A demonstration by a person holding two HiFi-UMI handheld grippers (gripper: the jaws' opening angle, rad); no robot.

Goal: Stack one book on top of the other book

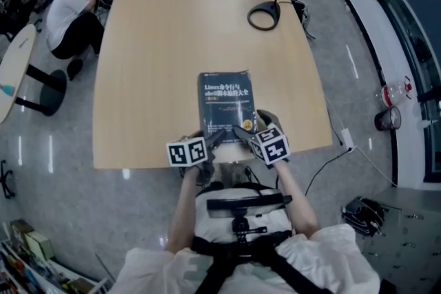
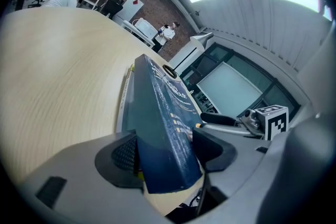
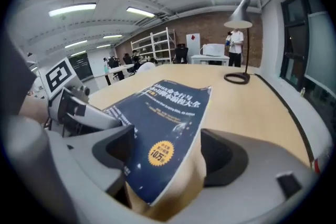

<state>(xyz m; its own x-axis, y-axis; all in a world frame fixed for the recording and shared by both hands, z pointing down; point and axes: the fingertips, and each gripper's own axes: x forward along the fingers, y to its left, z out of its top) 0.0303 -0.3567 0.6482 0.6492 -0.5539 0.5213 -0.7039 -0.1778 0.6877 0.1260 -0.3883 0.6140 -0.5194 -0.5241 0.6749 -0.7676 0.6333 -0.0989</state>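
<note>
at the far left of the head view a person in a white top (image 1: 65, 14) crouched on the grey floor, beside the pale, square wooden table (image 1: 145, 58). nearer to us, at the table's near edge, the left gripper (image 1: 215, 139) reached in, with its square-marked cube facing up. in the left gripper view its two dark jaws were clamped on the near corner of the thick dark blue paperback book with white title print (image 1: 224, 103). one pad pressed the underside and the other the cover. a pale edge showed along the book's lower side there. it may have been its pages or a second volume beneath; we could not tell which.

the book lay near the middle of the table's width, close to the near edge, its long side running away from us and its cover up.

just to its right, the right gripper (image 1: 242, 129) met the other near corner. in the right gripper view its jaws stood wide apart. the corner with the round yellow sticker sat between them, and bare table showed between the book's edge and the right-hand pad, so it held nothing.

farther right and toward the far side, a black desk lamp with a ring-shaped base (image 1: 265, 14) stood on the table, well apart from the book. beyond the table's right edge a clear plastic bottle (image 1: 396, 90) lay on the floor.
</note>
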